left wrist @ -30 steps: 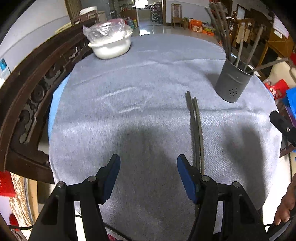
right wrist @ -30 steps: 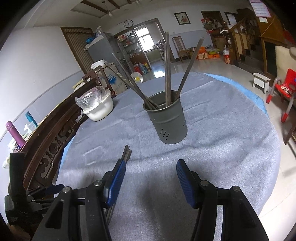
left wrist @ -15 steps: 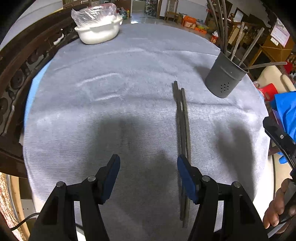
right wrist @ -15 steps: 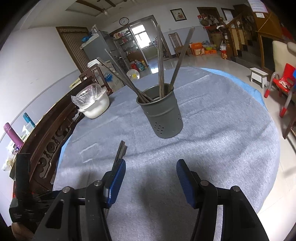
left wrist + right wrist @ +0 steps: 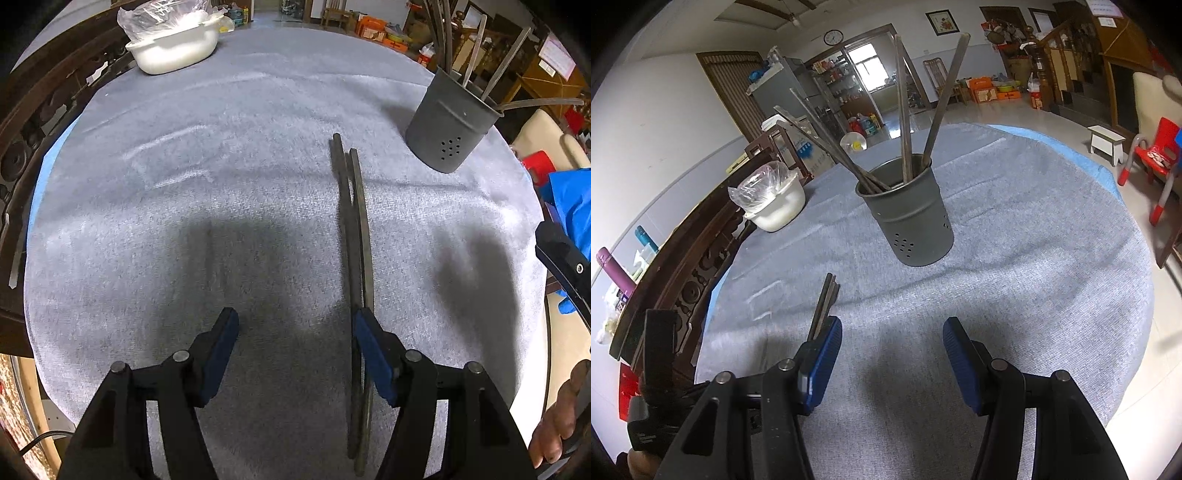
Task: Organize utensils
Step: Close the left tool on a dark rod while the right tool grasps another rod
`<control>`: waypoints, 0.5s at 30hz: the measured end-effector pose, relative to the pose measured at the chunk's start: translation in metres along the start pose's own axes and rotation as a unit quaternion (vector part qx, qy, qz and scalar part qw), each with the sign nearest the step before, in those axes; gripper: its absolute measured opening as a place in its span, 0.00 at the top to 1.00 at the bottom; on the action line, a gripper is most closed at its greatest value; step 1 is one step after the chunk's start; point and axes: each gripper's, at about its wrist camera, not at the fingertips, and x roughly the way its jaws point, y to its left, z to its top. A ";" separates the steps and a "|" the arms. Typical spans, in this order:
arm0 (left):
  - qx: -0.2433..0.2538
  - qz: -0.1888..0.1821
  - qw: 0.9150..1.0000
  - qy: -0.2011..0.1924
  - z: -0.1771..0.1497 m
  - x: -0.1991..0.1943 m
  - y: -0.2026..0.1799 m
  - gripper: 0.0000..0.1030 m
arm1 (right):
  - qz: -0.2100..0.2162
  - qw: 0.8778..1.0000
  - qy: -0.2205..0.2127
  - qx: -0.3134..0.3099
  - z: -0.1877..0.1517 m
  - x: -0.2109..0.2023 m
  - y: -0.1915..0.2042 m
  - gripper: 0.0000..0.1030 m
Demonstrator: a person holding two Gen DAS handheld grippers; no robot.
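Two dark chopsticks [image 5: 355, 221] lie side by side on the grey tablecloth [image 5: 221, 184]. My left gripper [image 5: 293, 328] hangs low over the cloth with its jaws opening and nothing between them. Its right finger [image 5: 369, 339] sits over the near part of the pair. The grey perforated holder [image 5: 448, 129] with several chopsticks standing in it is at the far right. In the right wrist view that holder [image 5: 908, 214] is straight ahead, and the loose chopsticks [image 5: 825, 302] lie just past the left finger. My right gripper [image 5: 892, 343] is open and empty above the cloth.
A white bowl covered with clear plastic [image 5: 173, 44] stands at the far left of the round table. A carved dark wooden chair back [image 5: 690, 280] lines the table's left side. A hand [image 5: 554, 424] shows at the right edge. The table's rim [image 5: 1126, 295] curves close on the right.
The left gripper has sunk and tipped further down toward the cloth, so the chopsticks now reach its right finger. The right gripper has hardly moved.
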 end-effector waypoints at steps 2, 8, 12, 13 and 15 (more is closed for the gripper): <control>0.000 -0.002 1.000 0.000 0.002 0.002 -0.001 0.34 | 0.000 1.000 0.001 0.004 0.000 0.001 -0.001 0.41; 0.008 0.007 1.000 0.004 0.005 0.010 -0.008 0.33 | -0.001 1.000 0.003 0.006 0.000 0.002 -0.002 0.41; 0.013 0.008 1.000 0.001 0.005 0.011 -0.009 0.33 | -0.001 1.000 0.005 0.007 0.000 0.003 -0.002 0.41; 0.013 0.007 1.000 0.001 0.005 0.012 -0.009 0.33 | -0.002 1.000 0.005 0.006 0.000 0.004 -0.002 0.41; 0.010 0.003 1.000 -0.001 0.004 0.011 -0.007 0.33 | -0.002 1.000 0.005 0.006 0.000 0.004 -0.002 0.41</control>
